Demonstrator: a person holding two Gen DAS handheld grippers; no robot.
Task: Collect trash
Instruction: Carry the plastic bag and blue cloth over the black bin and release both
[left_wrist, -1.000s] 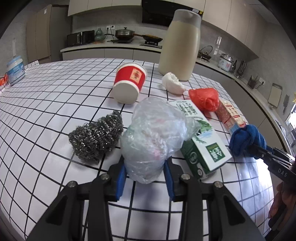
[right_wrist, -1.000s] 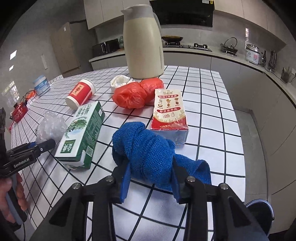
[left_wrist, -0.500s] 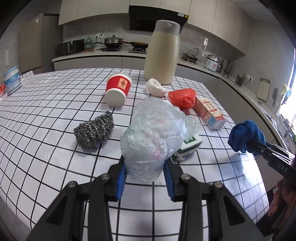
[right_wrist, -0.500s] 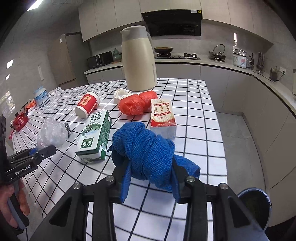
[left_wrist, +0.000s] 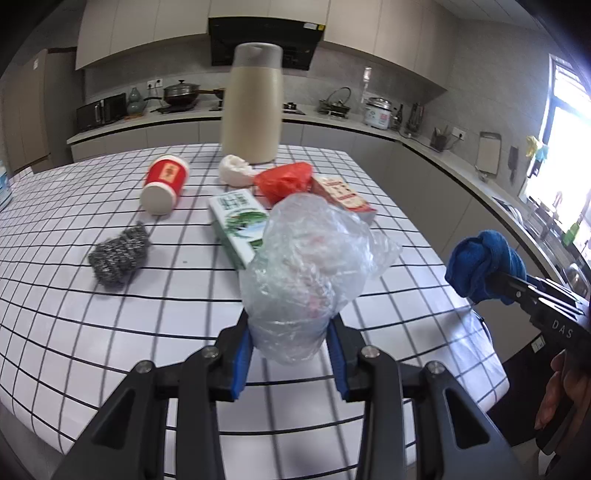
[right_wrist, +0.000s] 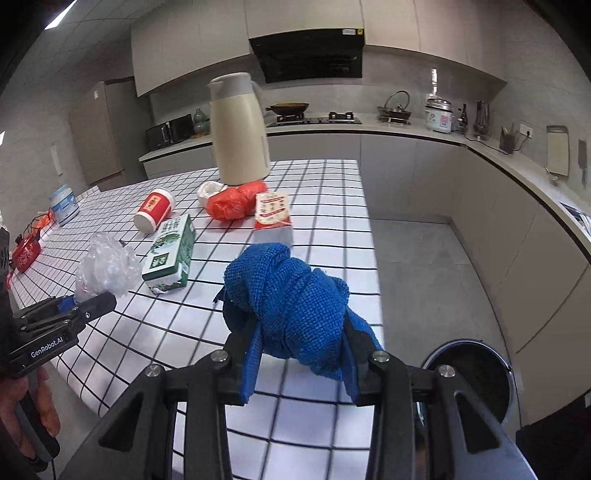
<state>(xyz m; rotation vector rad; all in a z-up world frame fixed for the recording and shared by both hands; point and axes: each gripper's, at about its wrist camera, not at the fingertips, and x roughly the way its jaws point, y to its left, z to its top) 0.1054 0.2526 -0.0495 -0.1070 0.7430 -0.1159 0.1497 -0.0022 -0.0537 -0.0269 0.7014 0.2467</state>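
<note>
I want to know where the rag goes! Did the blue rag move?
Yes. The blue rag, clamped in the right gripper, pulled back from the red carton toward the table edge.

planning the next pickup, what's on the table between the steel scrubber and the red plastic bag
The green carton lies on its side between the steel scrubber and red plastic bag, clearest in the left wrist view.

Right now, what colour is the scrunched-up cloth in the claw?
Bright blue. The cloth shows best in the right wrist view, pinched in the right claw.

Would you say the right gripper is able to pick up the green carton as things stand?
Probably not yet: the right gripper is shut on the blue cloth, so its jaws are full. The green carton itself lies unobstructed on the table.
</note>
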